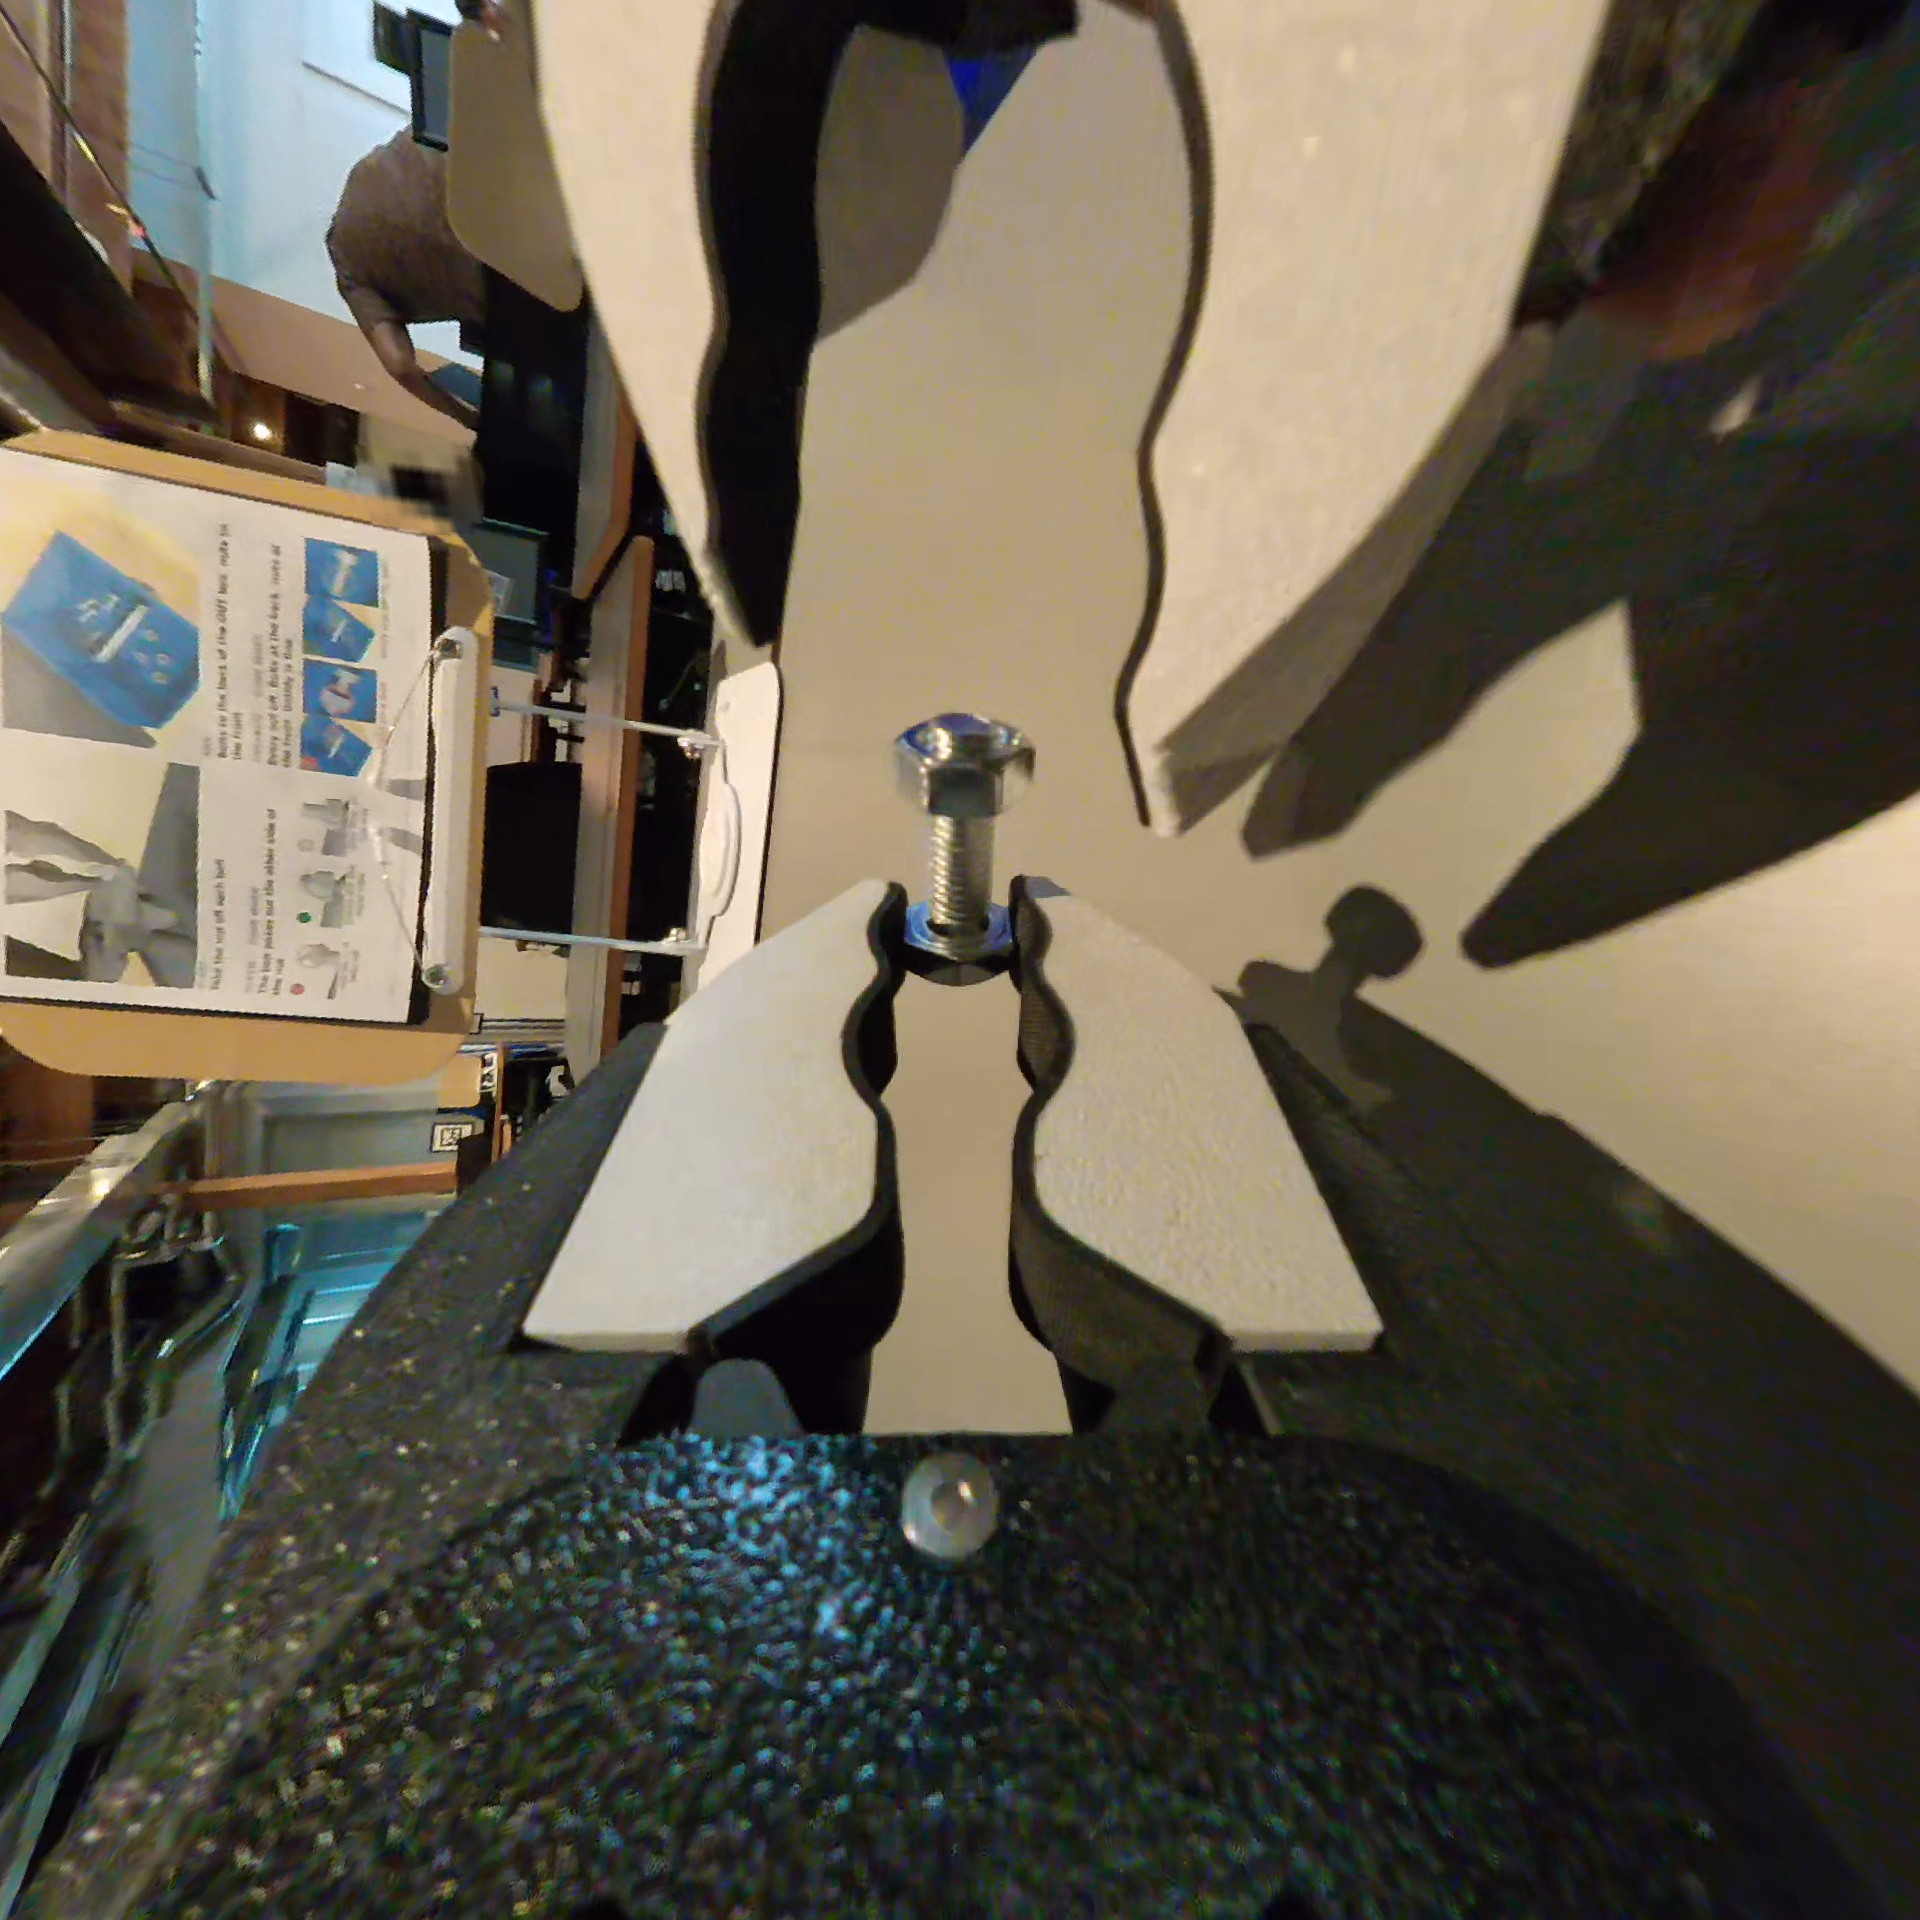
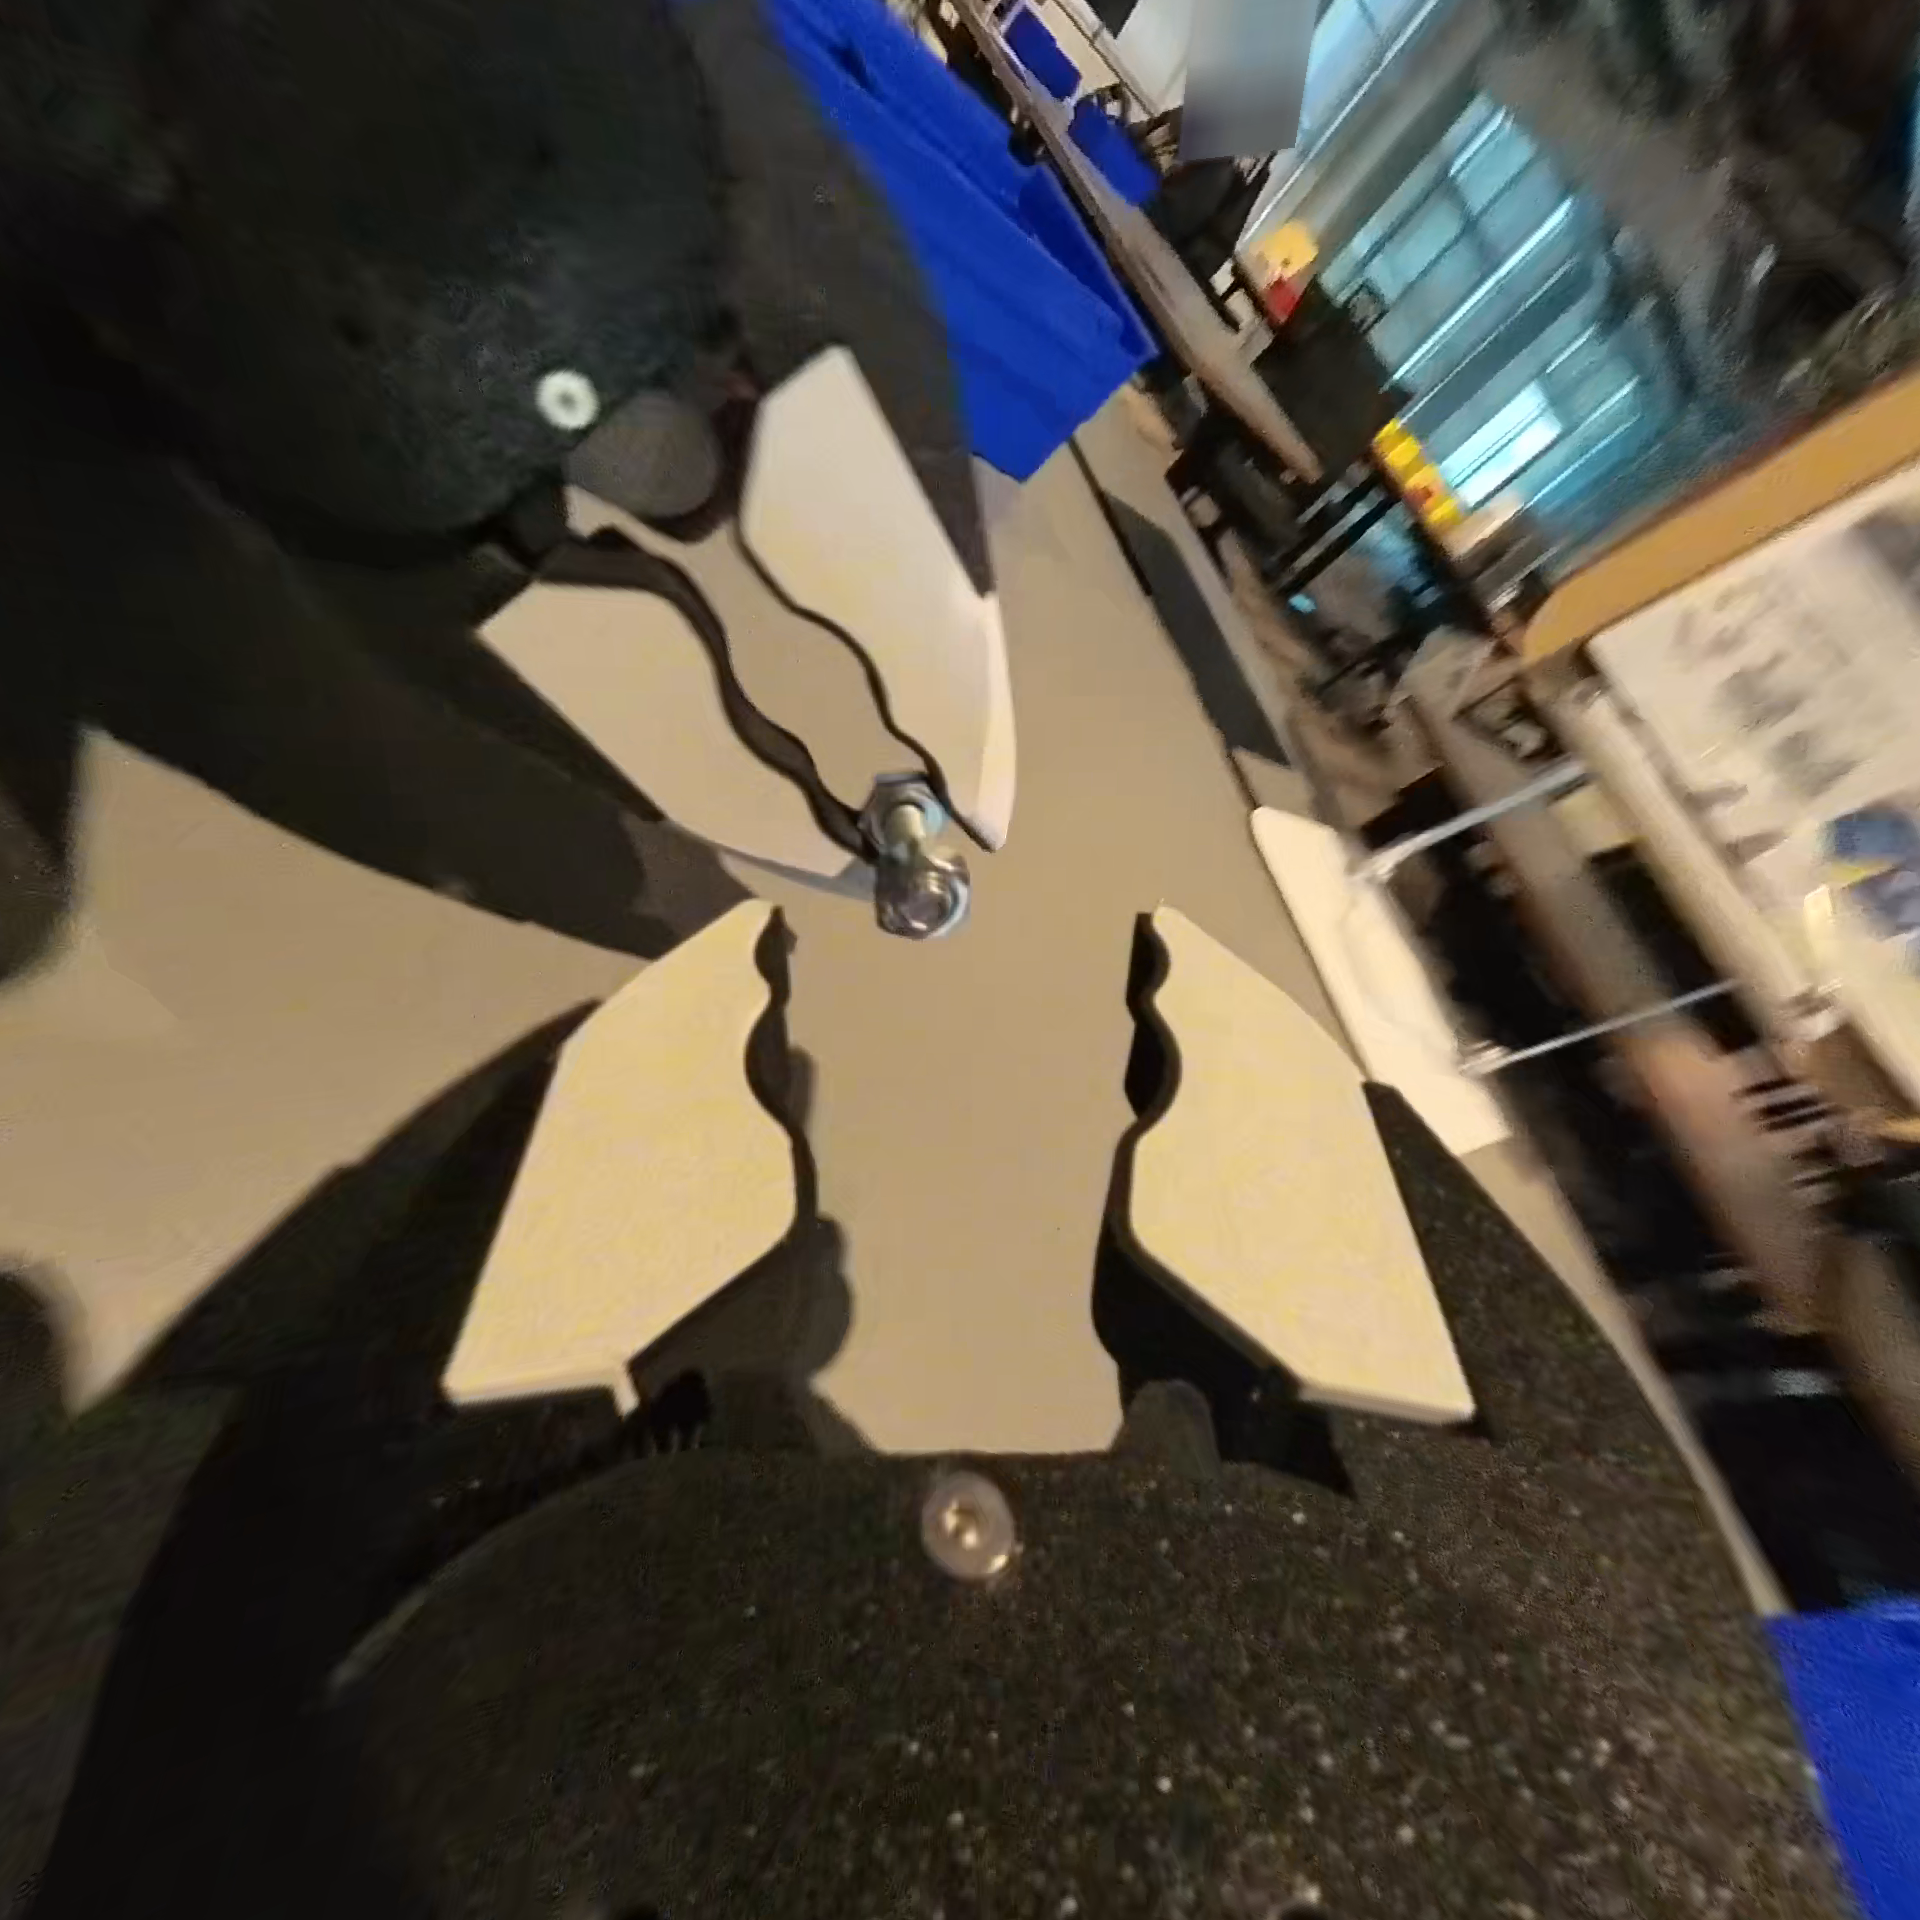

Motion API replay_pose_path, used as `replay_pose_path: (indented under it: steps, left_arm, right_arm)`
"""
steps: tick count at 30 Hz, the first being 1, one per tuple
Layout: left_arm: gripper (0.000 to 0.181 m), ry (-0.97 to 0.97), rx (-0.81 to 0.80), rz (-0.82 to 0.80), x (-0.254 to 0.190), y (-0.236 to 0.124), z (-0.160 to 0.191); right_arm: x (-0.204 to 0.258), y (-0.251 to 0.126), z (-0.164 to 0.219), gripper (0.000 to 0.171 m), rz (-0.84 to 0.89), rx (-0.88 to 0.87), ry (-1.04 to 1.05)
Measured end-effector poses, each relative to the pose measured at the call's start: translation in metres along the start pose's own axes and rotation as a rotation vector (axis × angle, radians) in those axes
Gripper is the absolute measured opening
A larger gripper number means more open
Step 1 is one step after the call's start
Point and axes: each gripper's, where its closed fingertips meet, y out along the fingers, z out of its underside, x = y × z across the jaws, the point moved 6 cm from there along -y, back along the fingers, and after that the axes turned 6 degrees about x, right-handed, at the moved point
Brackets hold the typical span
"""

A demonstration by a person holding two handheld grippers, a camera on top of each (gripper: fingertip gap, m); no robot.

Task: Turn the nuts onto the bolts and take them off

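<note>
My left gripper (image 1: 956,894) is shut on a silver nut (image 1: 956,932) at the fingertips. A silver bolt (image 1: 963,821) sticks forward out of the nut, threaded shaft bare, hex head at the far end. My right gripper (image 2: 961,920) is open and empty, with its fingertips just short of the bolt head (image 2: 920,906). In the right wrist view the left gripper (image 2: 920,826) comes in from the upper left holding the nut (image 2: 889,808). In the left wrist view the right gripper (image 1: 951,722) hangs open from above, one finger either side of the bolt head.
A pale table top (image 1: 1039,468) lies behind both grippers. A printed sheet on a brown board (image 1: 208,748) stands at the left. A white plate on wire legs (image 2: 1340,935) sits at the table edge. Blue bins (image 2: 987,260) lie beyond the left gripper.
</note>
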Motion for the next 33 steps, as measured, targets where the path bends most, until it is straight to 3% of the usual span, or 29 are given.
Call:
replay_pose_path:
  steps: [4,6,8,11,15,18,21,24,28,33]
  left_arm:
    - [0.019,0.020,-0.028,0.025,-0.005,-0.001,-0.005]
    - [0.019,0.033,-0.045,0.032,-0.007,-0.002,-0.007]
    - [0.019,0.049,-0.035,0.023,-0.008,-0.001,-0.007]
    - [0.019,0.070,-0.004,-0.016,-0.007,0.000,-0.005]
    - [0.019,0.098,0.037,-0.092,-0.002,-0.002,-0.004]
    - [0.018,0.045,0.024,-0.065,-0.001,-0.002,-0.004]
    - [0.019,0.010,0.021,-0.034,0.000,0.000,0.000]
    - [0.019,-0.012,0.006,-0.001,-0.001,0.000,0.000]
    - [0.019,-0.016,-0.025,0.039,-0.004,-0.001,-0.002]
    - [0.019,0.001,-0.057,0.058,-0.007,-0.002,-0.006]
  right_arm:
    - [0.013,0.003,-0.003,0.046,0.047,0.034,-0.171]
    - [0.015,0.005,-0.002,0.024,0.049,0.050,-0.181]
    - [0.016,0.007,-0.002,0.020,0.026,0.061,-0.132]
    - [0.013,0.011,-0.002,0.020,-0.052,0.072,0.132]
    - [0.003,0.015,0.001,0.019,-0.323,-0.057,0.734]
    - [-0.001,0.016,0.007,0.029,-0.432,-0.136,0.855]
    - [-0.004,0.012,0.007,0.055,-0.306,-0.093,0.632]
    - [-0.004,0.005,0.003,0.061,-0.095,-0.035,0.268]
    - [0.009,0.000,-0.003,0.046,0.083,0.024,-0.173]
    - [0.018,0.004,-0.002,0.020,0.096,0.052,-0.251]
